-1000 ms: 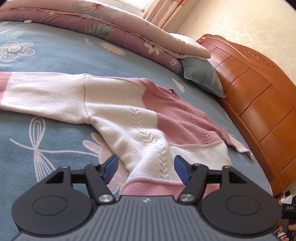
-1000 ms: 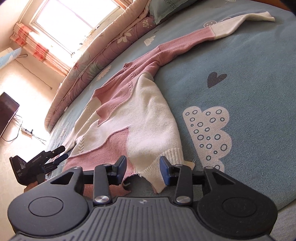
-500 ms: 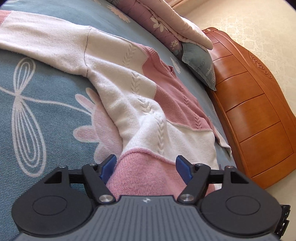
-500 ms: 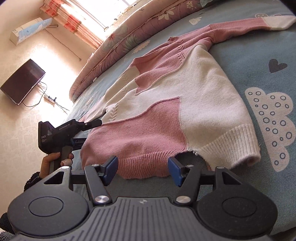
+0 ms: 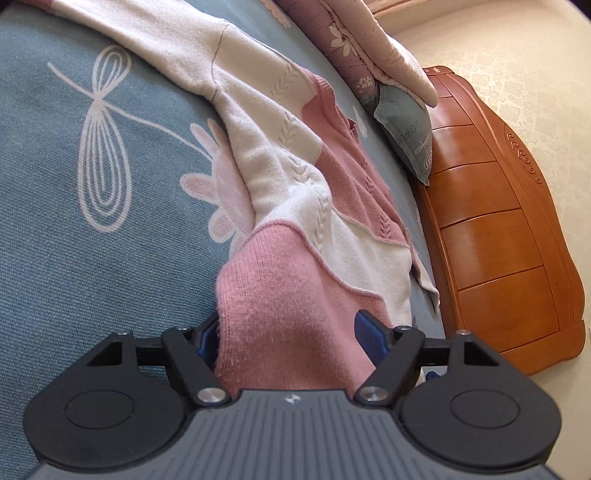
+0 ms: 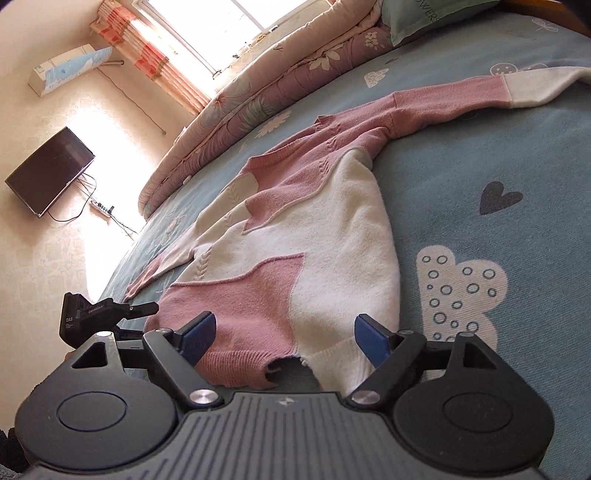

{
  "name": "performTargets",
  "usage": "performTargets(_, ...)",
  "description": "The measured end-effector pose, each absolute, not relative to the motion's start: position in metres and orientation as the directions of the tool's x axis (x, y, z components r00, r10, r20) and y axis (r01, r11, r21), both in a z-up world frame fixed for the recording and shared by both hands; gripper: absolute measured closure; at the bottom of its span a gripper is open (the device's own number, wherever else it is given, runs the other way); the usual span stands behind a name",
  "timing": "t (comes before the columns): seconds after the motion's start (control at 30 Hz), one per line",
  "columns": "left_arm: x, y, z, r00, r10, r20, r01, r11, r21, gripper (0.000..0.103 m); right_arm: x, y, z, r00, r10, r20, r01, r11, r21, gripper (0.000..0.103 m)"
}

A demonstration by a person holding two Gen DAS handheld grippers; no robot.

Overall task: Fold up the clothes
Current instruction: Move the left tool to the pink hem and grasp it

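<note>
Both grippers sit at the near hem of the sweater [image 6: 306, 236], which lies flat on the blue printed bedsheet [image 6: 498, 147]. Right gripper [image 6: 284, 338]: its jaws are opening and stand wide, the ribbed hem lying between the blue pads without either pad pressing on it. Left gripper [image 5: 286, 338] is also spread wide over the pink corner of the hem; knit fills the gap and brushes the left pad, yet no clamping shows, and that pad is half hidden by the fabric.

From the hem, the sweater's long axis runs away from the grippers toward the rolled floral quilt [image 6: 258, 96] at the far side of the bed, collar end farthest. One pink sleeve with a cream cuff stretches out sideways beyond the body toward the pillow [image 6: 413, 14]; the opposite cream sleeve reaches the other way and is cut off by the top edge of the left wrist view.

Beside the sweater's far sleeve edge stands the wooden headboard [image 5: 498, 221]. Past the hem's pink corner, in the right wrist view, the left gripper's black body shows off the bed edge, with a television [image 6: 48, 170] beyond. The person's hand is not clearly visible.
</note>
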State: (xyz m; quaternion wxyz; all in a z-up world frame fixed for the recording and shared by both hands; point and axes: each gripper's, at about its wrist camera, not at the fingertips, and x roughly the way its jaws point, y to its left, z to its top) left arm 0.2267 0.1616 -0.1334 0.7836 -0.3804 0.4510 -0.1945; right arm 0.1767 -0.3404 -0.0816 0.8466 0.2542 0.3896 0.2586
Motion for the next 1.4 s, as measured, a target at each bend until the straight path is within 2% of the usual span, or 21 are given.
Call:
performTargets(0.07,0.238,0.166,-0.131,0.527,-0.632,-0.568,-0.061,0.639,-0.767,0.027,0.198,-0.352,-0.085,0.552,0.654,-0.517,-0.23,0.716,0.659,0.013)
performTargets(0.1,0.247,0.168,-0.132,0.524,-0.636,-0.566,-0.078,0.626,-0.776,0.027,0.211,-0.357,-0.088,0.539,0.673,-0.507,-0.226,0.695,0.682,0.006)
performTargets(0.13,0.256,0.168,-0.136,0.515,-0.651,-0.558,-0.092,0.605,-0.791,0.026,0.224,-0.36,-0.093,0.526,0.688,-0.5,-0.221,0.678,0.701,0.005)
performTargets(0.3,0.292,0.159,-0.147,0.495,-0.701,-0.514,-0.096,0.543,-0.834,0.025,0.281,-0.371,-0.128,0.469,0.721,-0.511,-0.145,0.633,0.76,0.005)
performTargets(0.5,0.312,0.154,-0.152,0.496,-0.713,-0.496,-0.091,0.525,-0.846,0.025,0.318,-0.368,-0.14,0.447,0.772,-0.452,-0.144,0.561,0.815,0.004)
performTargets(0.9,0.217,0.144,-0.163,0.501,-0.707,-0.499,-0.138,0.505,-0.852,0.024,0.226,-0.375,-0.141,0.396,0.807,-0.438,-0.157,0.529,0.834,0.004)
performTargets(1.03,0.182,0.137,-0.163,0.525,-0.699,-0.485,-0.144,0.489,-0.86,0.023,0.195,-0.369,-0.139,0.405,0.79,-0.461,-0.149,0.555,0.818,0.002)
performTargets(1.2,0.161,0.131,-0.148,0.52,-0.661,-0.541,-0.12,0.571,-0.812,0.022,0.168,-0.363,-0.132,0.406,0.754,-0.516,-0.172,0.617,0.768,0.001)
performTargets(1.33,0.154,0.116,-0.129,0.528,-0.558,-0.64,-0.093,0.711,-0.697,0.023,0.153,-0.361,-0.131,0.446,0.725,-0.525,-0.163,0.642,0.749,0.001)
performTargets(1.4,0.145,0.106,-0.116,0.543,-0.517,-0.662,-0.032,0.775,-0.631,0.023,0.142,-0.358,-0.129,0.458,0.707,-0.538,-0.183,0.668,0.722,0.001)
